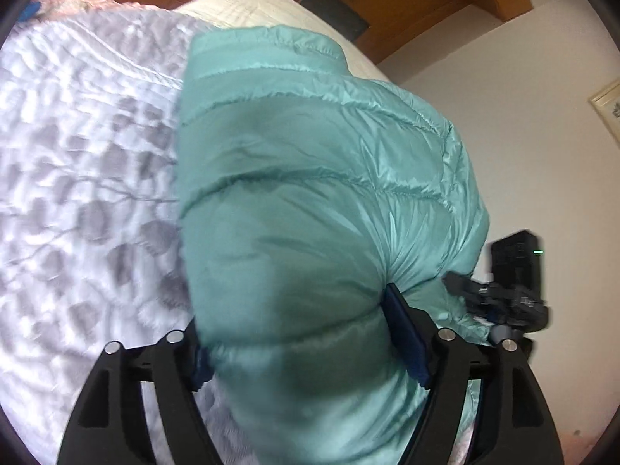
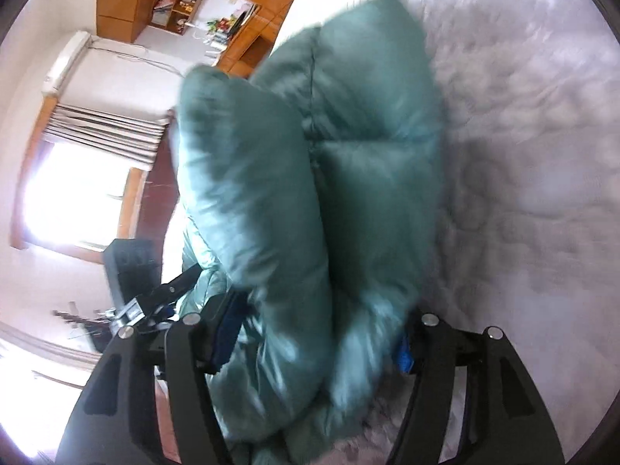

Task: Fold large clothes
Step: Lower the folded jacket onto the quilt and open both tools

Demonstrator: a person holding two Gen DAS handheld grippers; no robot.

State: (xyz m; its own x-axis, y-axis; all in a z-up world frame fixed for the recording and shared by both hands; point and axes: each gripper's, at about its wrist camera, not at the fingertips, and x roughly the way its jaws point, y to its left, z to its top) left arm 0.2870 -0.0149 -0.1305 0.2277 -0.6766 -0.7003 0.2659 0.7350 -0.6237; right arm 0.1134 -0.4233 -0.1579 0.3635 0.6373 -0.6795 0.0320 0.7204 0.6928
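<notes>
**Puffy jacket held up over the bed by both tongs**

The bed (image 1: 77,193), covered by a white spread with a grey leaf pattern, fills the background in both wrist views. Above it hangs the teal quilted down jacket (image 1: 310,178), raised off the spread and gathered into thick, rounded folds.

It looks light for its bulk and very soft. The filling should compress under a grip and spring back once let go, so folds will probably need pressing flat. The shiny shell looks slippery, so a shallow pinch could slide off. Stitched seams and hems, where the padding is thin, seem the safest places to take hold.

The left tongs (image 1: 310,345) are clenched on a fat bunch of the jacket, with fabric puckering at one blue pad (image 1: 407,333). The right tongs (image 2: 314,343) likewise grip a thick double fold of the jacket (image 2: 329,178), though that view is blurred.
</notes>
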